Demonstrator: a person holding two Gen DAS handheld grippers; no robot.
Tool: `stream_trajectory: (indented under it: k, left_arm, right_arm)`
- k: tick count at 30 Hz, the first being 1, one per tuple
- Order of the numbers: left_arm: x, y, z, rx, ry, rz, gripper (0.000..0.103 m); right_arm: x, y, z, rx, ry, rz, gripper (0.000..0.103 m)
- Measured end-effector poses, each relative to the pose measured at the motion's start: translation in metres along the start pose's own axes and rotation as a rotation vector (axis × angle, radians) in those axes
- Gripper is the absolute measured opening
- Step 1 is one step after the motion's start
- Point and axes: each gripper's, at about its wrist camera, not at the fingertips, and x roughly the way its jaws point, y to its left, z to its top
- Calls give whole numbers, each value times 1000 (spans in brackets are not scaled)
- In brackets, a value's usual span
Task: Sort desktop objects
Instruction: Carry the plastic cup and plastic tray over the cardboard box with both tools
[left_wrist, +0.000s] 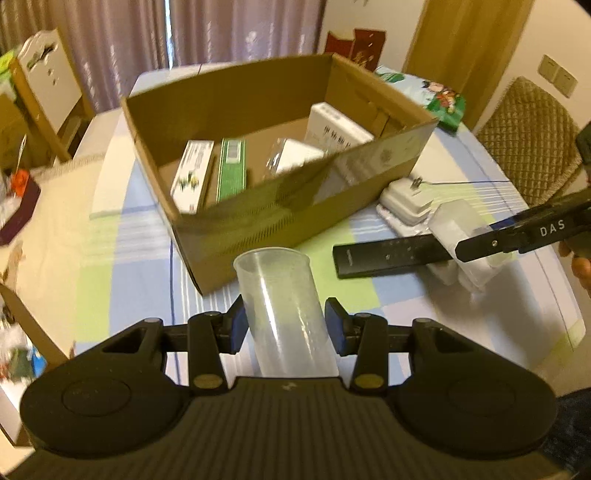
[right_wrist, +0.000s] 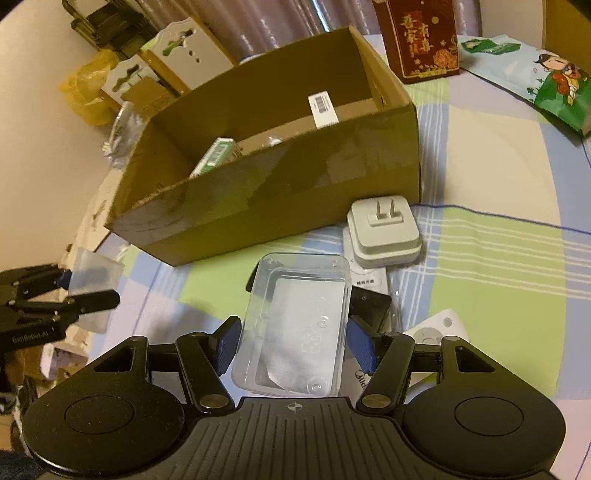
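A: What do the left tongs (left_wrist: 284, 325) have?
B: They are squeezing a clear plastic cup (left_wrist: 284, 306). The cup pokes up toward 12 o'clock, with its open mouth just in front of the big cardboard box (left_wrist: 295, 206).
A: And the right tongs (right_wrist: 291, 343)?
B: They grip a clear plastic case (right_wrist: 295, 321) by its two long sides. The case is off the desk (right_wrist: 498, 258).
A: What is in the box?
B: A white and green carton (left_wrist: 192, 173) at 9 o'clock, a green carton (left_wrist: 232, 168) beside it, and a white box (left_wrist: 334, 125) leaning at 2 o'clock.
A: What lies on the desk?
B: A white plug (right_wrist: 384, 232) sits just at 5 o'clock of the box, on top of something flat and white. A black remote (left_wrist: 391, 254) lies near it, at 4 o'clock from the box. A red box (right_wrist: 421, 40) stands at 1 o'clock in the right view, and a bright snack bag (right_wrist: 554, 85) lies at 2 o'clock.
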Motion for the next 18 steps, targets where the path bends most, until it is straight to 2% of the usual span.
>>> stream_trajectory:
  k: [8,12,18]
  left_arm:
    - [-25,12,38,78,-68,15,38]
    - [-31,19,59,112,-98,36,38]
    - [-25,26,94,164,-130,52,38]
  right_arm:
    - [-26,2,38,-41,-74,68,62]
    - [-34,11,68,-108,-114,53,62]
    - [-18,27,124,-184,-108,67,62]
